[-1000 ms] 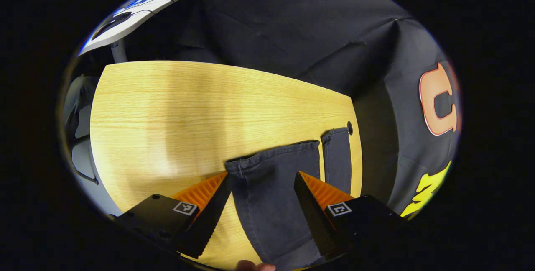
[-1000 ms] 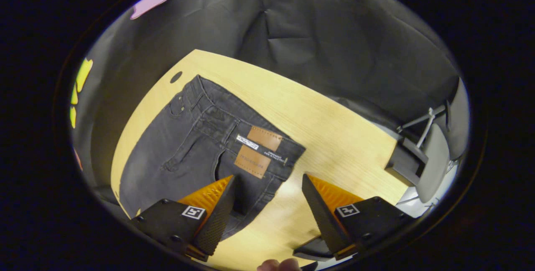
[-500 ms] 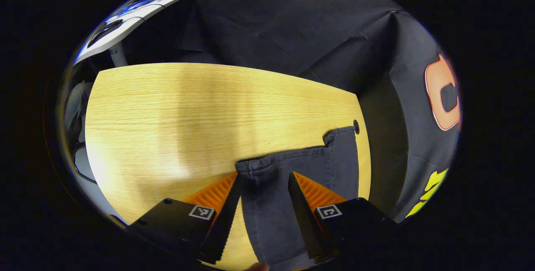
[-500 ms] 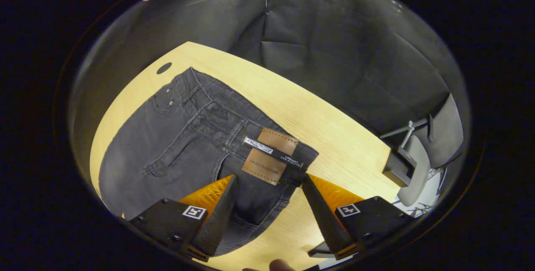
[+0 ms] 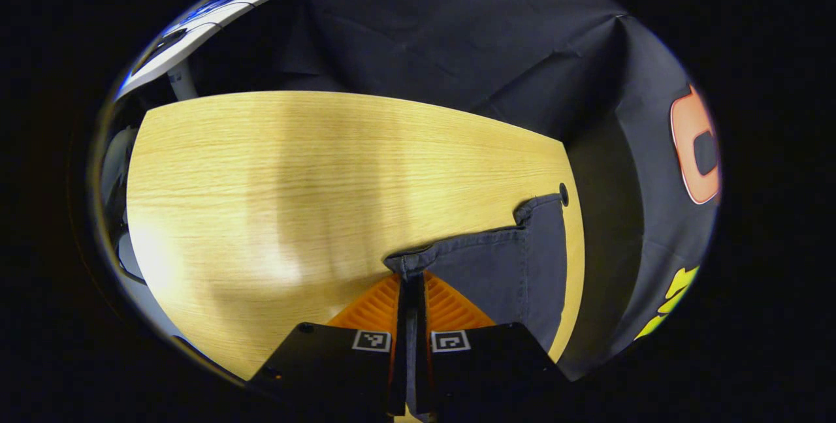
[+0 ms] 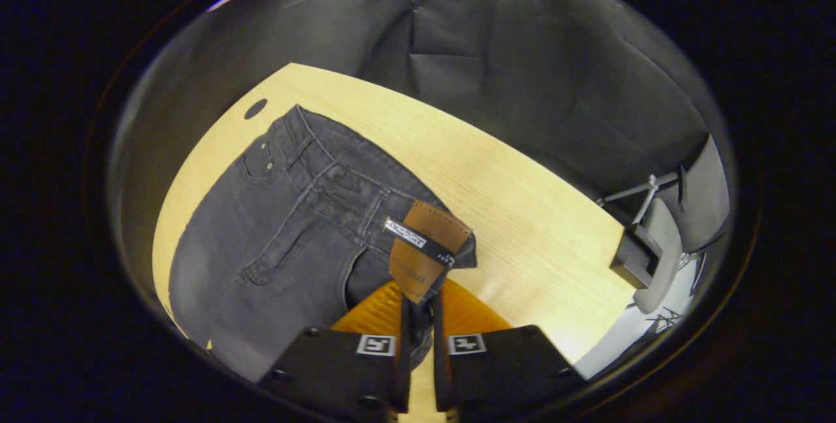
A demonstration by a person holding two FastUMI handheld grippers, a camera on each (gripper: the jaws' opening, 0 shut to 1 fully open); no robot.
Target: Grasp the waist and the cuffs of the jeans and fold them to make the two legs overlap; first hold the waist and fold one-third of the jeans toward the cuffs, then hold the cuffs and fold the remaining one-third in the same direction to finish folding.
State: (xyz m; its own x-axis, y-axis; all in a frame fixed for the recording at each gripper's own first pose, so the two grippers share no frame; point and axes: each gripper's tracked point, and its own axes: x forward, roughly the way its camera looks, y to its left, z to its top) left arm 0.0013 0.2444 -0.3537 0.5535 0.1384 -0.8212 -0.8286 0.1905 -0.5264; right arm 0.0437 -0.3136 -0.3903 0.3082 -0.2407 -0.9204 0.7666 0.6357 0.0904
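Dark grey jeans [image 6: 287,227] lie flat on the wooden table [image 6: 522,214], waist toward the far side, with a brown leather patch [image 6: 424,247] at the near corner of the waistband. My right gripper [image 6: 418,302] is shut on that waist corner, which bunches up and lifts the patch. In the left gripper view the two leg ends [image 5: 516,260] lie side by side near the table's right edge. My left gripper [image 5: 413,279] is shut on the hem of the near cuff [image 5: 408,263], pinching it between both fingers.
A round cable hole [image 5: 563,194] sits in the table just past the far cuff, also seen as the hole [image 6: 255,108] beyond the waist. A grey chair [image 6: 659,247] stands off the table's right end. A white desk [image 5: 196,18] is behind. Bare wood [image 5: 294,168] spreads left of the cuffs.
Both grippers came down from open to shut: the left closed on the near cuff hem, the right closed on the waist corner by the patch, which now puckers upward.
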